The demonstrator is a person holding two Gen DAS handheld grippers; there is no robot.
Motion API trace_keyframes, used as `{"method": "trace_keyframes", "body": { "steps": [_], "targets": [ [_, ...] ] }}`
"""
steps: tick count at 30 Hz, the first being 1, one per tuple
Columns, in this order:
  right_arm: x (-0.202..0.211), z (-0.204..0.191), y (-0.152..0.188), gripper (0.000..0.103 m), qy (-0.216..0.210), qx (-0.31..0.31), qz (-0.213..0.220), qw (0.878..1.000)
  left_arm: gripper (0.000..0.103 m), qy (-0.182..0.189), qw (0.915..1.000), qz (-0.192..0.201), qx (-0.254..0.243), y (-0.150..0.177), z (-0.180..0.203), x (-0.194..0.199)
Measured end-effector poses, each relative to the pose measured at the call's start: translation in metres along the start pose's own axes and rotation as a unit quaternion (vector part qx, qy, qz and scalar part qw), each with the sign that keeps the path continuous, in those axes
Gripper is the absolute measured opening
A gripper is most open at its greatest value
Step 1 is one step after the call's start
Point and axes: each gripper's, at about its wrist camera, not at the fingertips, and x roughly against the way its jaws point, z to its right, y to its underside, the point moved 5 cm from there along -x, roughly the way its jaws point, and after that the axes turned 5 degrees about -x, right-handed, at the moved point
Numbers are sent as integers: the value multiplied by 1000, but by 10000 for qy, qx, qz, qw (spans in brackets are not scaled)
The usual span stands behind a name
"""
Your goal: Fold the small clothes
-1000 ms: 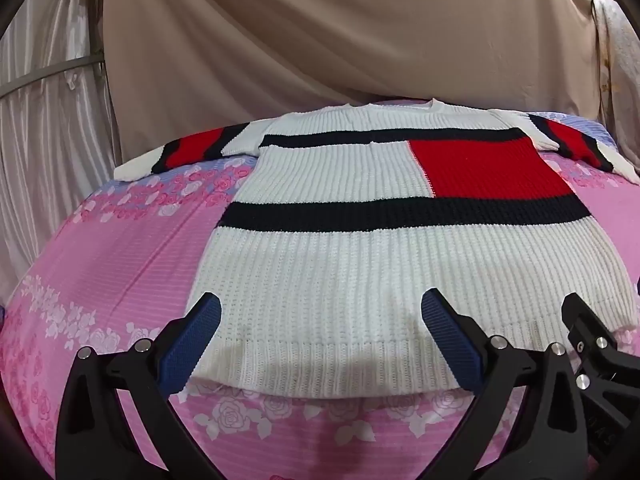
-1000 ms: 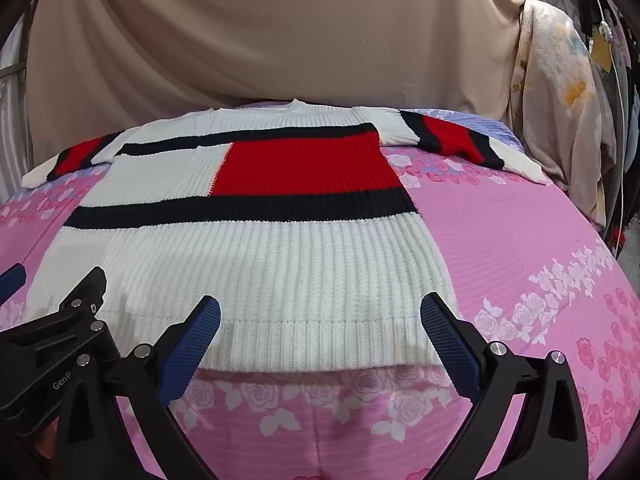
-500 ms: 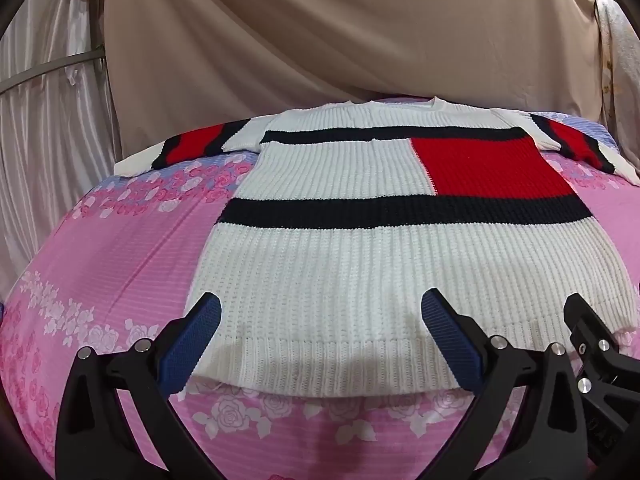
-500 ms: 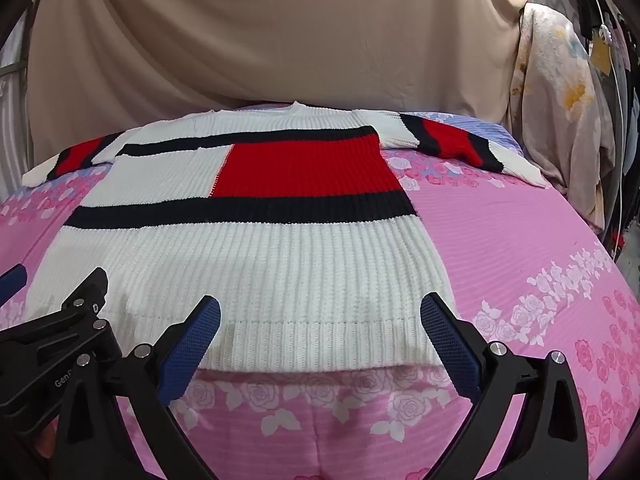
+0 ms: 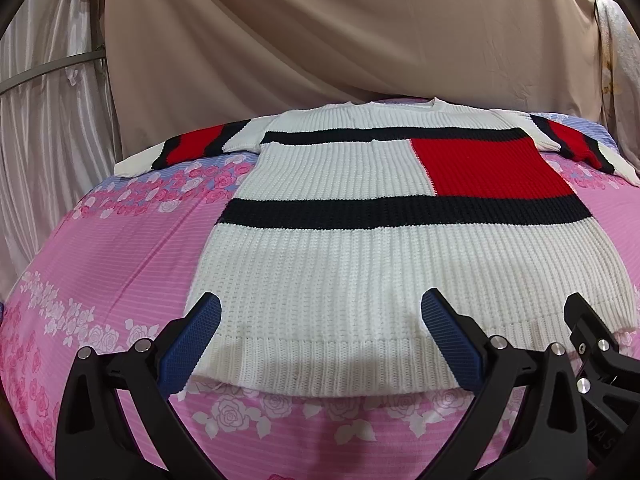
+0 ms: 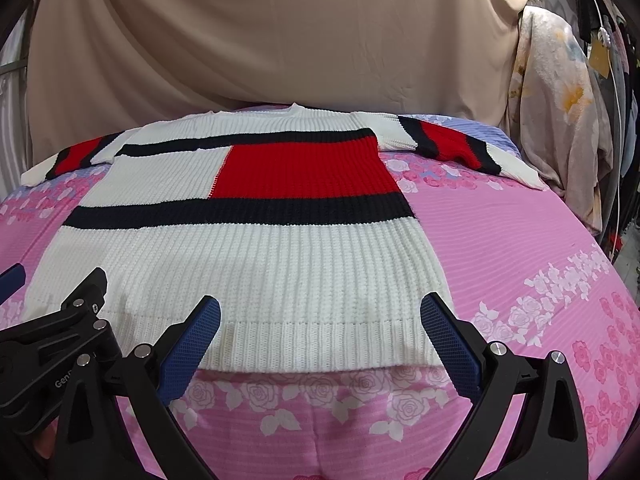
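Barely shifted since a second ago: both tools parked wide open at the hem of the sweater [image 5: 384, 264], gripping nothing.

Left wrist view: left tool [image 5: 320, 344] spread over the hem's left part; white ribbed knit, navy bands, red block, lying flat on the pink floral bed [image 5: 120, 264], sleeves out.
Right wrist view: right tool [image 6: 320, 344] gaping over the hem's right part; sweater [image 6: 248, 264] smooth, spread flat on bed [image 6: 520, 248].

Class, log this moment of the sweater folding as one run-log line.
stage: pre-grasp | sweater: flat on bedsheet, unfolded | left gripper: open at hem | right gripper: open at hem
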Motion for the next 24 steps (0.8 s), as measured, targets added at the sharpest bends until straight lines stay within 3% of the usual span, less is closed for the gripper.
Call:
{"method": "trace_keyframes", "body": {
  "steps": [24],
  "targets": [
    [0,0,0,98,2,5,9,10000,98,2,10000,8,11,2,1,-1]
  ]
}}
